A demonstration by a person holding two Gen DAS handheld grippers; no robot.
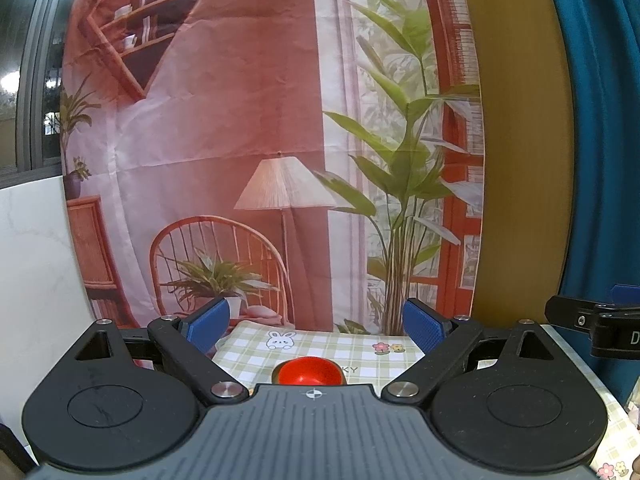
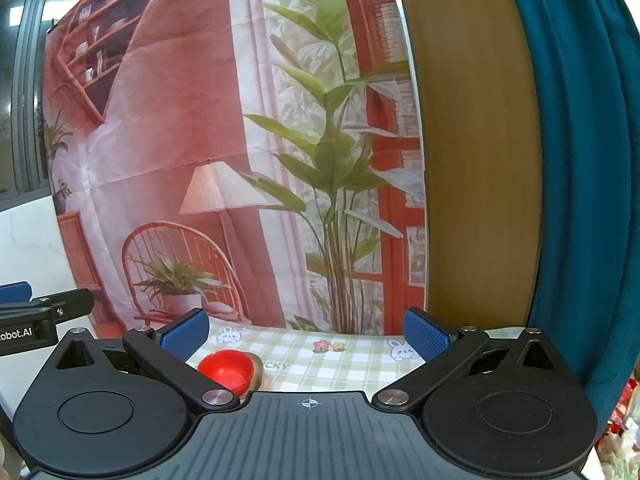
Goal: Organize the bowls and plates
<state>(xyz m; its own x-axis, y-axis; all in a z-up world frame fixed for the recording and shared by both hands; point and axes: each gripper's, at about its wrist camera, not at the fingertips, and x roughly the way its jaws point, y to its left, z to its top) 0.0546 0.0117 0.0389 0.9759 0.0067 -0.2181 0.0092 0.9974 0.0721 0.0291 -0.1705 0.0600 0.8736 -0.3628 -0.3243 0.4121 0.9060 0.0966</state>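
The left gripper (image 1: 317, 326) stands wide apart and holds nothing; its blue pads (image 1: 210, 322) flank an unoccupied gap. The right gripper (image 2: 306, 334) is equally wide and empty. A red bowl (image 1: 310, 372) rests on the desk (image 1: 360, 356), which carries a green checked cloth (image 1: 256, 356). In the left wrist view the bowl lies at 6 o'clock, just above the gripper body. In the right wrist view it lies at 7 o'clock, beside the left pad, with a tan object (image 2: 257, 370) touching its right side. A printed backdrop (image 1: 240, 120) hangs behind the desk.
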